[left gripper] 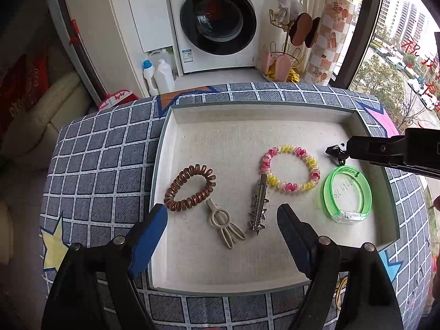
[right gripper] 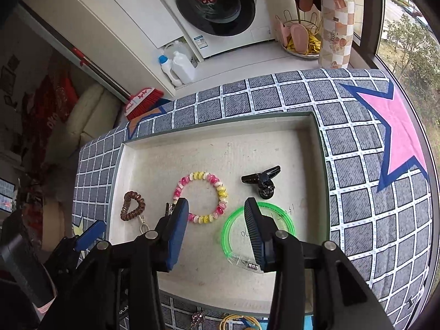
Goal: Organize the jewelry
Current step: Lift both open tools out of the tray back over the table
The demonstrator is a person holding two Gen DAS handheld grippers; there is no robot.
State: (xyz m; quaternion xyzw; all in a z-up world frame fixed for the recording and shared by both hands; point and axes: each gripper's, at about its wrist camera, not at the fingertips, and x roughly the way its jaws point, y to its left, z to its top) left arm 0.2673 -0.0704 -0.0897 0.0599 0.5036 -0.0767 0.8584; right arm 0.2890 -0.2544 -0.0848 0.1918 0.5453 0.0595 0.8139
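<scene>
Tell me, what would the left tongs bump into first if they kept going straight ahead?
Probably the beige hair clip lying in the tray, right between the open left tongs. The spiky silver clip lies just beside it, so depth makes this a close call.

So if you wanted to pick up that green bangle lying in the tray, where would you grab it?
Probably from straight above, pinching across the thin green band of the green bangle on its open left side. It lies flat on the tray, so only the rim offers an edge. I'd avoid the bulky clear block and the side nearest the black claw clip.
</scene>
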